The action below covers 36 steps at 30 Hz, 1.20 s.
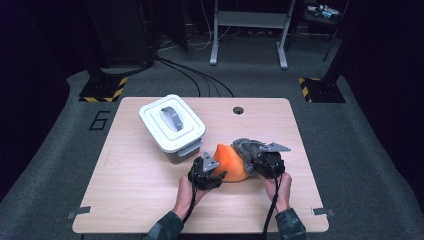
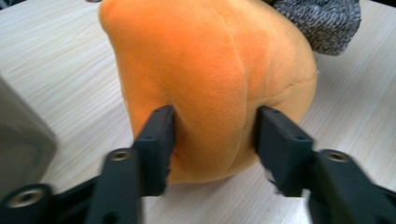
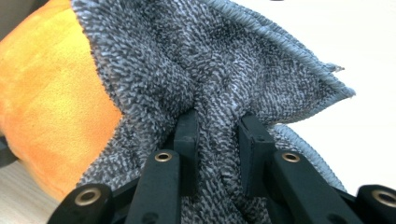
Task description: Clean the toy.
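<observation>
Now, taking the orange plush toy as my landmark on the worktop, I read the scene from left to right. Up and to the left of the toy sits a white lidded container with a grey handle on its lid, well apart from my hands. Just left of the toy I have the left hand-held gripper; in its own view the two black jaws stand either side of the toy's lower bulge, parted and lying against the orange fabric, and I cannot tell whether they press it. The toy itself rests on the worktop near the front edge, between my two hands. On the right of the toy, draped against its upper side, lies the grey cloth. My right hand-held gripper is clamped on a bunched fold of that cloth, with the fabric pinched between the jaws and the orange toy just beside it.
</observation>
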{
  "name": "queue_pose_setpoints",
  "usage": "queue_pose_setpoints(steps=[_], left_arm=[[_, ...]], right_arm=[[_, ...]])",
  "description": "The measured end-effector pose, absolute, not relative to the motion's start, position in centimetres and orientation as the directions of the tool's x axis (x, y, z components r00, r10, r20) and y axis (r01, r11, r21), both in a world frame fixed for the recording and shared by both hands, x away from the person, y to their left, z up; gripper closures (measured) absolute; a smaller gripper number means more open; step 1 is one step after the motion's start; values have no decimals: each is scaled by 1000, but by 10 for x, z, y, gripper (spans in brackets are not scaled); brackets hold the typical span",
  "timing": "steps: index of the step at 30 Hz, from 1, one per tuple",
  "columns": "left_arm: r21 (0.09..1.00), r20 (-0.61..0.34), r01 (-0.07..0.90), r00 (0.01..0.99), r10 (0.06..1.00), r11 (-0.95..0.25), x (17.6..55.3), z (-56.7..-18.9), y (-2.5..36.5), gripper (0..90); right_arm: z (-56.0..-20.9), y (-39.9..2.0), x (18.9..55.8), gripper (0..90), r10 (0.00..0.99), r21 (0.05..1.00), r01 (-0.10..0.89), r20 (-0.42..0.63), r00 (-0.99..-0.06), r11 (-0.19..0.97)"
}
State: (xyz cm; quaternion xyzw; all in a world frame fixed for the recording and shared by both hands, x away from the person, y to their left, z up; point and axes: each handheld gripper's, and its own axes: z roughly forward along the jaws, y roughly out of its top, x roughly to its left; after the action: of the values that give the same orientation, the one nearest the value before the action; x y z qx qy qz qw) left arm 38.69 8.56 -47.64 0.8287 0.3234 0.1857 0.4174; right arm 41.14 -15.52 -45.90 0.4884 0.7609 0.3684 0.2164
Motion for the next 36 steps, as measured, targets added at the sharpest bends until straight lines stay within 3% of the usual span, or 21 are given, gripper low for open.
queue_pose_setpoints(steps=[4, 8, 13, 14, 16, 19, 23, 30, 36], left_arm=[[818, 20, 389, 715, 699, -423, 387, -479, 86, 653], [818, 11, 402, 704, 710, -411, 386, -479, 87, 667], [815, 16, 403, 703, 711, -416, 385, -479, 87, 669], [813, 15, 407, 700, 714, -417, 384, -480, 89, 658], [810, 18, 410, 698, 716, -420, 385, -480, 90, 585], [814, 32, 398, 697, 716, -424, 385, -478, 92, 431], [803, 64, 380, 712, 699, -460, 385, -478, 86, 372], [799, 84, 371, 710, 699, -473, 386, -482, 82, 615], [812, 54, 376, 712, 700, -446, 386, -485, 85, 700]], right_arm=[[-458, -155, 412, 720, 903, 774, 577, 16, -430, 261], [-439, -148, 400, 719, 898, 817, 516, -4, -440, 257], [-419, -112, 384, 719, 841, 827, 441, -68, -536, 348], [-424, -103, 388, 720, 833, 801, 445, -116, -541, 401], [-429, -101, 391, 721, 834, 798, 451, -113, -540, 400], [-438, -106, 398, 724, 843, 804, 485, -38, -536, 345], [-438, -107, 399, 724, 842, 802, 489, -32, -539, 344], [-439, -107, 398, 724, 842, 801, 490, -30, -539, 343], [-438, -111, 398, 724, 841, 805, 484, -32, -540, 342]])
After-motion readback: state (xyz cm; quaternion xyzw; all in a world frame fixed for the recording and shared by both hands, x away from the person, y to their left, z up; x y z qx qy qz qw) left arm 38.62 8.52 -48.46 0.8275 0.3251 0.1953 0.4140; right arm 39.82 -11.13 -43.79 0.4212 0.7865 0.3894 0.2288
